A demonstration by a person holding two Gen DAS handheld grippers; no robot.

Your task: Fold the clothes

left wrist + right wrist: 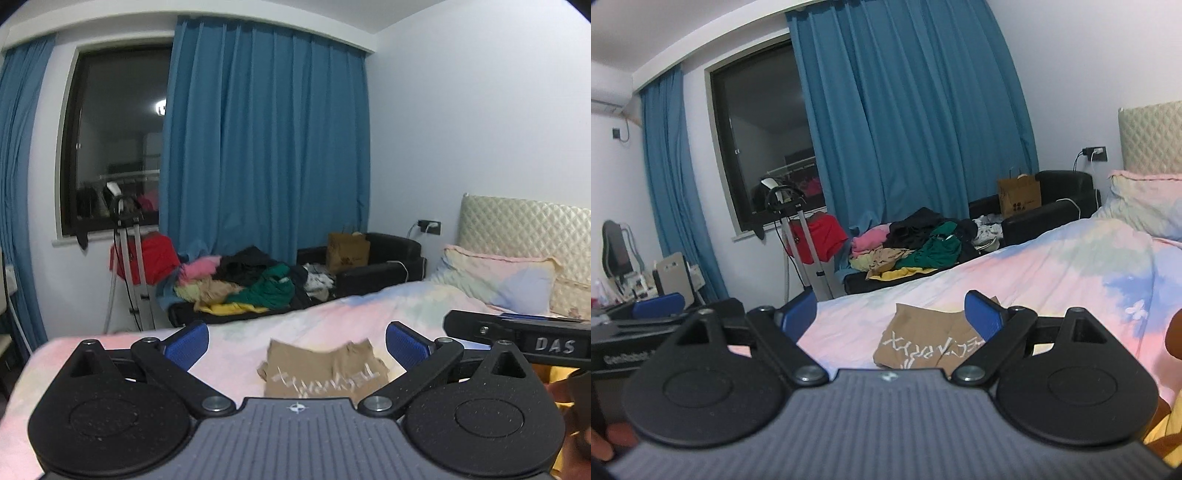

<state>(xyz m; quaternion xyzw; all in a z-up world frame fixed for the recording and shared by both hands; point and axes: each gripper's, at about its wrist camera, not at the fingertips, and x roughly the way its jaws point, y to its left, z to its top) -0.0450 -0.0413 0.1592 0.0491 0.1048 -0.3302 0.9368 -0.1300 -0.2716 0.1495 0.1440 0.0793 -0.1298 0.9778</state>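
Tan folded shirt [325,373] lies on the bed [332,317], just ahead of my left gripper [297,341] and right gripper [890,314]; both jaws spread, empty. A careless grab could undo its folds.

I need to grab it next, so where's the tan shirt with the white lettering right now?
The tan shirt lies folded on the pastel bed cover, centred just ahead of both open grippers in each wrist view, with the pillow farther back to the right.
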